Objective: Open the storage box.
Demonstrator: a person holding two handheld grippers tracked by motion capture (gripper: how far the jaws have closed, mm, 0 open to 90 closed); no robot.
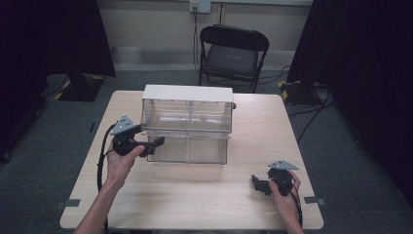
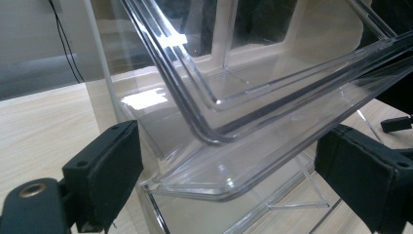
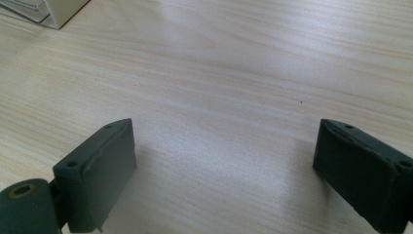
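A clear plastic drawer unit with a white top stands at the middle of the wooden table. Its lower drawer sticks out a little toward me. My left gripper is at that drawer's front left corner. In the left gripper view the jaws stand wide apart around the clear drawer corner, and the left gripper is open, its pads not pressing on the plastic. My right gripper rests low at the front right of the table. It is open over bare wood, with nothing between the jaws.
A black folding chair stands behind the table. Dark curtains hang at both sides, and cables lie on the grey floor. A white corner of the drawer unit is at the top left of the right gripper view.
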